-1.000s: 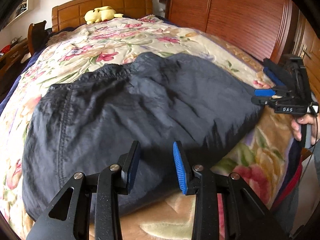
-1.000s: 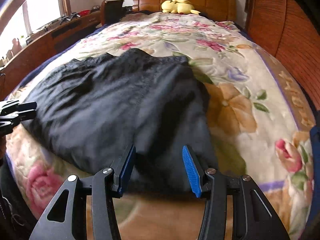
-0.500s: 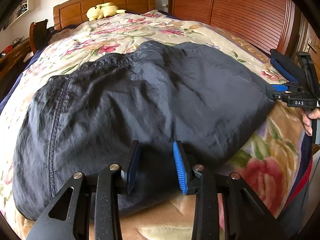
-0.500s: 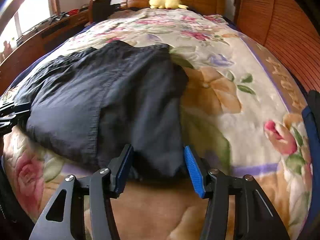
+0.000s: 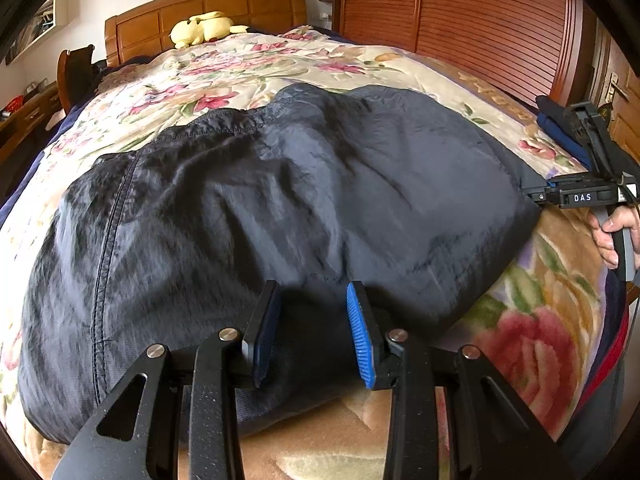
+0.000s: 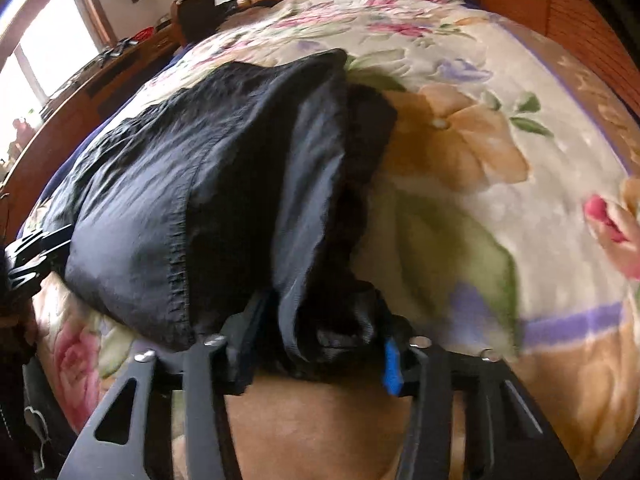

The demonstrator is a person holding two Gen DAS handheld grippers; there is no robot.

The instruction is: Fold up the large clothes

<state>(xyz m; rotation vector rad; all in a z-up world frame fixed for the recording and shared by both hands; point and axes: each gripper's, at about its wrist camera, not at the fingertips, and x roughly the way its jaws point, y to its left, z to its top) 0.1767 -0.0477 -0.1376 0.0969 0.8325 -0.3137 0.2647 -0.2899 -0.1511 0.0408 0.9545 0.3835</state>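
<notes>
Straddling the near hem of the dark garment point(image 5: 280, 208) with the left gripper point(image 5: 312, 324), fingers spread. Bunching cloth between the fingers of the right gripper point(image 6: 320, 344), apparently spread too, though blurred. Lying across the floral bedspread point(image 5: 224, 68). Resting by the headboard point(image 5: 208, 4), a yellow plush toy point(image 5: 202, 28).

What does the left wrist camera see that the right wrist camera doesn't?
Only the left wrist view shows the left tool open over the dark garment, plus the person's hand holding the other tool. Only the right wrist view shows cloth bunched between the right tool's fingers, and a bright window. Both show the floral blanket and yellow plush toy.
</notes>
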